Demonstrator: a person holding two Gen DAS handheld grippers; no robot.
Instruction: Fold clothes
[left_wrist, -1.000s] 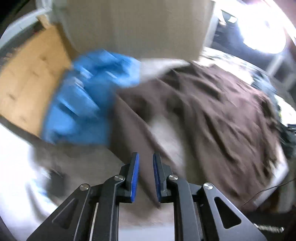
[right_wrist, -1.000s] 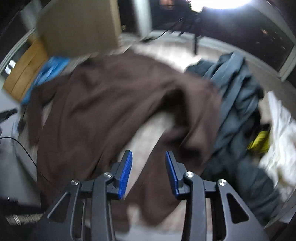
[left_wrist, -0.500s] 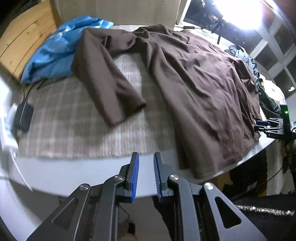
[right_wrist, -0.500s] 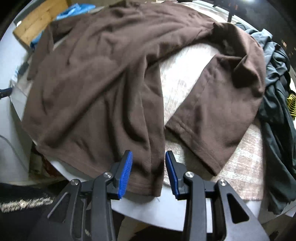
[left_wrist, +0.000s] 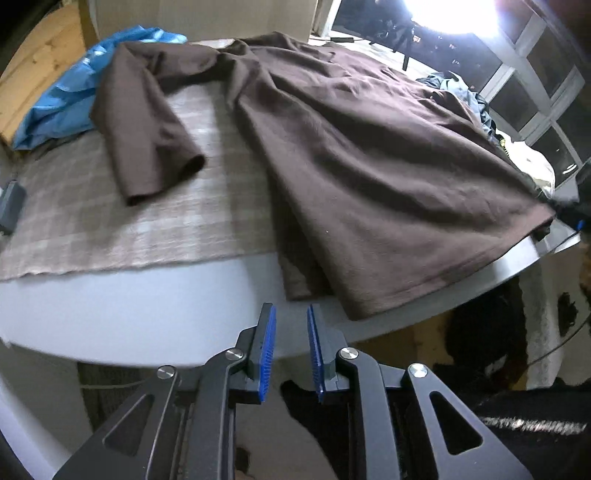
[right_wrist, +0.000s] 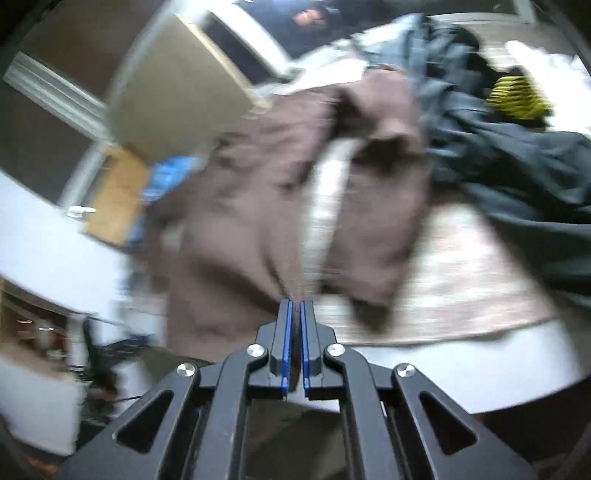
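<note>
Brown shirt (right_wrist: 258, 221) blurs beyond clamped right gripper (right_wrist: 296, 314).

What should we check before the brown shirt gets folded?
1. Right gripper pinching the brown shirt: ok, jaws shut on its hem.
2. Left gripper holding the shirt: not ok, open, short of the hem.
3. Shirt spread flat: not ok, wrinkled.
4. Left sleeve laid out: ok.
5. Blue garment clear of the shirt: cannot tell.
6. Dark clothes pile clear: not ok, beside the other sleeve.
</note>
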